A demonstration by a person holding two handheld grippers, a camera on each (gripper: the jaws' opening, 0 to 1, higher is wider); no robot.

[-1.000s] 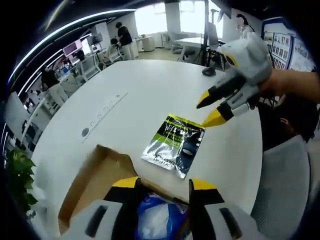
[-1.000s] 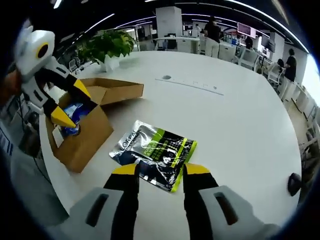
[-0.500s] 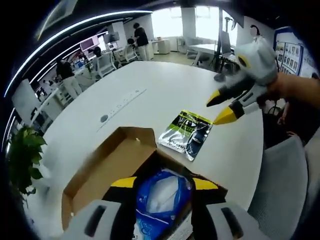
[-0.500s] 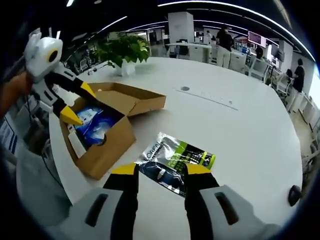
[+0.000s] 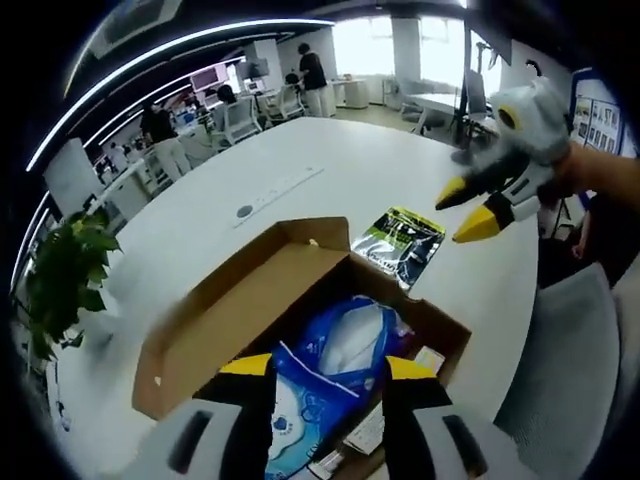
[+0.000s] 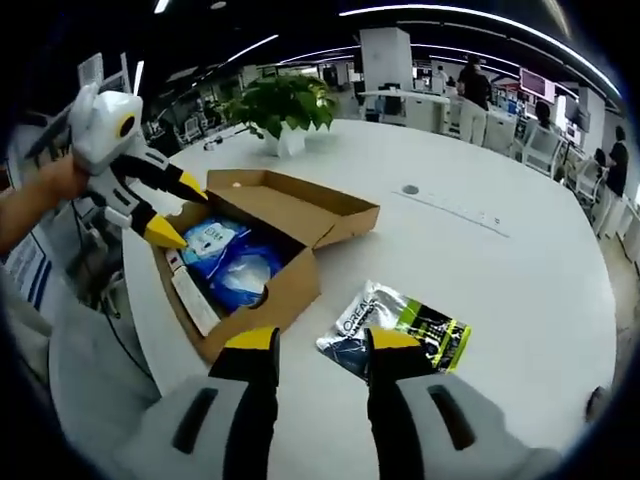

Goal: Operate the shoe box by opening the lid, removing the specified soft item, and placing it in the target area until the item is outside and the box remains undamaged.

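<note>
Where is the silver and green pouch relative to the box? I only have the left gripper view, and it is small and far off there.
Observer: In the right gripper view the pouch lies flat on the white table, apart from the cardboard box, just ahead of the right gripper.
Operator: Is anything else in the box besides the blue bag?
Observer: Yes. Beside the blue bag, a white strip-like item lies along the box's near wall.
Operator: Is the left gripper holding anything?
Observer: No. The left gripper hangs open over the box's edge, with nothing between its yellow tips.
</note>
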